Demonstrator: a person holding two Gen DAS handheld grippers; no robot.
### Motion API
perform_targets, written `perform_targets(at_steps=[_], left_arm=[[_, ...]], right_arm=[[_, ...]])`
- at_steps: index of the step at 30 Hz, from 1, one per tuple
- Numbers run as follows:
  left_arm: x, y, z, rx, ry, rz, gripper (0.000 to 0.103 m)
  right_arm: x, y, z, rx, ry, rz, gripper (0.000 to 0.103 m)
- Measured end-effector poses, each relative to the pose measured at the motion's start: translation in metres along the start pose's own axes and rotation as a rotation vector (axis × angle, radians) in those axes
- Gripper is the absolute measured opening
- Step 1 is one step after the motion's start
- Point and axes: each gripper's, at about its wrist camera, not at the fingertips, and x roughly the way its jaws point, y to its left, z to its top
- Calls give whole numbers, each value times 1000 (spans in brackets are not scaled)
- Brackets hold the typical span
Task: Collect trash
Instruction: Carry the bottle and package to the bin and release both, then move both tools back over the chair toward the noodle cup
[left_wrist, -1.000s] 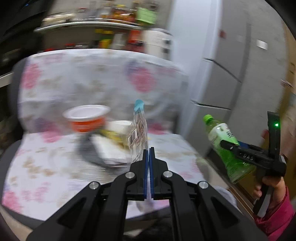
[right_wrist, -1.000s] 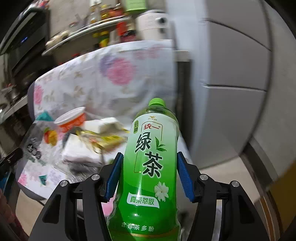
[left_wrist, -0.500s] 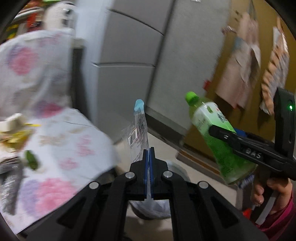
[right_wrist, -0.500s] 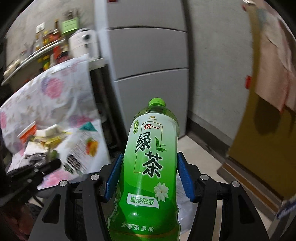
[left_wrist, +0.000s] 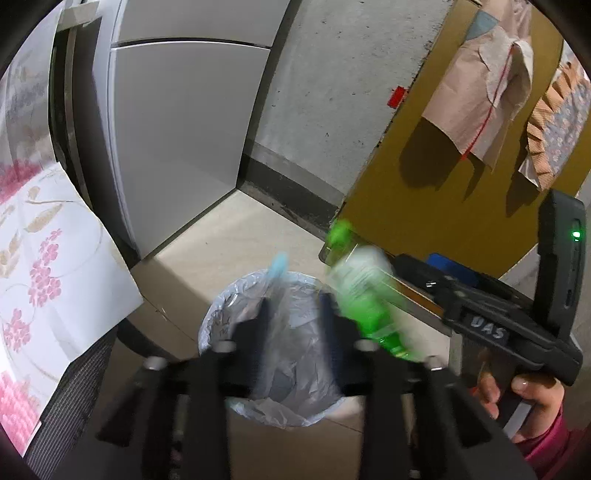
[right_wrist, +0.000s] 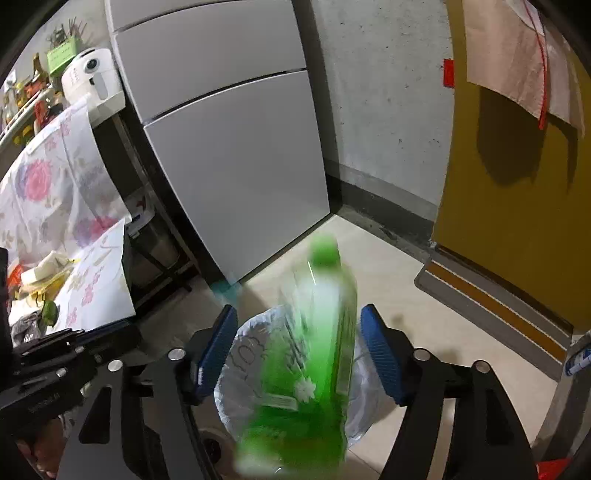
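A round bin (left_wrist: 221, 325) lined with a clear bag stands on the floor, right below both grippers. My left gripper (left_wrist: 295, 315) points down at it and its jaws are opening. The clear wrapper with the blue tip (left_wrist: 277, 269) is blurred between them, loose from the pads. My right gripper (right_wrist: 298, 310) hangs over the same bin (right_wrist: 236, 362), its jaws opening too. The green tea bottle (right_wrist: 314, 350) streaks between the blue pads (right_wrist: 380, 358) with a gap on each side. In the left wrist view the bottle (left_wrist: 362, 295) tips over the bin's right rim.
A grey fridge (right_wrist: 236, 147) stands behind the bin, and a yellow door (right_wrist: 517, 221) hung with cloths is on the right. The floral-covered table (left_wrist: 44, 277) juts in from the left, with more trash (right_wrist: 40, 273) on it. A hand (left_wrist: 517, 391) holds the right gripper.
Both grippers swung from the floral table to above the bin and tilted down. The left jaws parted and let the wrapper go. The right jaws widened and the bottle is dropping.
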Motion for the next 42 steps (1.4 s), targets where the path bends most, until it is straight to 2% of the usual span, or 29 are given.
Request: perform_targets(at_steps=[5,8,12,18,21,23,24,28,33,36,42], left_arm=[[-19,7,6,-15,-44,-5,47],[-42,12,8,0,-94,29,50],[-77,32,7,-35,-145,89,52],[-133,66,-16,-94,-210,278,52],[-164,93,-46,-143,-221,409,52],[-178,108,-63,-176,-217,472,53],[-187,120,-77,-208,-204,525,54],[-218,159,-113,-325,-191,612,55],[-268,198,-144,-447,-214,765,56],[-286,216,-155,-494,-219,834,59],[-303,246,-169,-581,-220,864,59]], right_arm=[[-17,0,12,-5,-41,4,71],[-30,11,19,-25,-67,18,71],[-46,34,27,-65,-102,49,71],[-64,82,29,-154,-124,111,73],[-66,108,29,-185,-116,153,74],[-65,126,27,-209,-107,181,74],[-63,140,25,-227,-99,203,75],[-53,196,17,-295,-48,310,78],[-42,265,4,-407,4,423,78],[-35,296,1,-439,36,479,78],[-18,356,-4,-555,53,516,78]])
